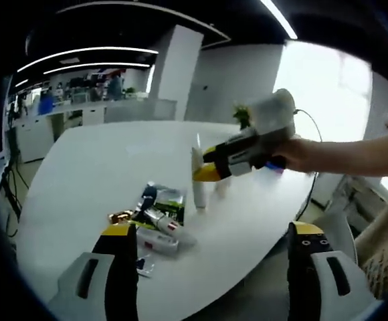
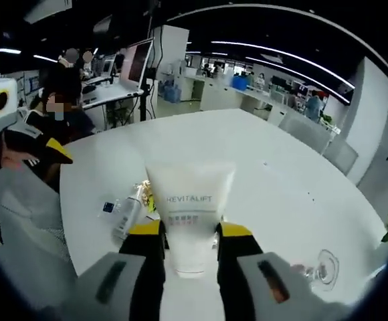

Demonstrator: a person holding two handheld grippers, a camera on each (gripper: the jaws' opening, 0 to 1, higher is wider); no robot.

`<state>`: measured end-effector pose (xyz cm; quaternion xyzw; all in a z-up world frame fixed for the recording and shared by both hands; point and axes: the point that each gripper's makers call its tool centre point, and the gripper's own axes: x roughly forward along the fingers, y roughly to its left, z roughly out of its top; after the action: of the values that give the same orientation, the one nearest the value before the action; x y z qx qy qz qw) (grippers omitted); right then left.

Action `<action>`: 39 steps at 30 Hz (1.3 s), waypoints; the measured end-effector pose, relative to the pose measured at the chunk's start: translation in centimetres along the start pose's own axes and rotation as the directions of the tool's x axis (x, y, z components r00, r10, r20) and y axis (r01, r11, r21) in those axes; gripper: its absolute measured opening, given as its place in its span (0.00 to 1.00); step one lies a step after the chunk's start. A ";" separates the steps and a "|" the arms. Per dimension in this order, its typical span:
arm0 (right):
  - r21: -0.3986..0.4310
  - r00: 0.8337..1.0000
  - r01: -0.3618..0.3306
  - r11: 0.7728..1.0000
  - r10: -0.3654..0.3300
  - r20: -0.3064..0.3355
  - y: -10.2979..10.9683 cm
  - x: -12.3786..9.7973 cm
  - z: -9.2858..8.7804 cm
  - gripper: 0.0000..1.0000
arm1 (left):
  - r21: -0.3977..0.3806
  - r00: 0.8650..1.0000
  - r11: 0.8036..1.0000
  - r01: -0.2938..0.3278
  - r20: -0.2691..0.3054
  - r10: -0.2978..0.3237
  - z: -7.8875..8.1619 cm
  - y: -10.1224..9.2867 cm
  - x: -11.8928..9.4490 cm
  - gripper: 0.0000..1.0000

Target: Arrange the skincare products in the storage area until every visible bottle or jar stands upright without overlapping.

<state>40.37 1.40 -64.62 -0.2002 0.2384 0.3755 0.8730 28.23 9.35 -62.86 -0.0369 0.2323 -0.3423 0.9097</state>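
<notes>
Left gripper view, table: a white table (image 1: 80, 174) carried a loose heap of skincare products (image 1: 155, 217) lying flat near the front edge, overlapping one another.
Left gripper view, heap contents: a dark-capped bottle, a gold-capped item (image 1: 122, 216) and a white tube with a red band (image 1: 164, 224) could be picked out; the labels were too blurred to read.
Left gripper view, upright item: a tall white tube (image 1: 199, 179) stood just behind the heap.
Left gripper view, left gripper (image 1: 214, 251): its yellow-tipped jaws stood wide apart with nothing between them, near the front edge of the table.
Left gripper view, right gripper (image 1: 211, 167): it reached in from the right in a person's hand, its tip partly covering the upright tube.
Right gripper view, right gripper (image 2: 190, 241): jaws clamped on a white tube (image 2: 190, 207) printed REVITALIFT, flat end up; its lower end was hidden between the jaws.
Right gripper view, table items: a clear bottle (image 2: 127, 212) lay flat to the left of the tube; a glass object (image 2: 325, 267) at the right was hard to make out.
</notes>
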 end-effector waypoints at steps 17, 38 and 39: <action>0.080 0.989 0.007 0.997 -0.019 0.148 1.8 -6.1 3.2 0.29 | 0.029 0.999 1.000 0.007 0.051 -0.009 2.6 -3.2 6.2 0.62; 0.127 0.964 -0.108 0.986 0.073 0.254 3.1 -8.9 3.1 0.30 | 0.153 0.990 0.988 -0.026 0.142 0.004 5.6 -5.3 9.5 0.17; 0.127 0.964 -0.109 0.986 0.074 0.254 3.1 -9.0 3.1 0.30 | 0.149 0.990 0.989 -0.025 0.143 0.004 5.6 -5.3 9.5 0.17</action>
<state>33.44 -0.04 -57.58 -0.0788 0.1620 0.4198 0.8896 33.80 -1.28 -60.48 0.0090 0.1407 -0.3486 0.9266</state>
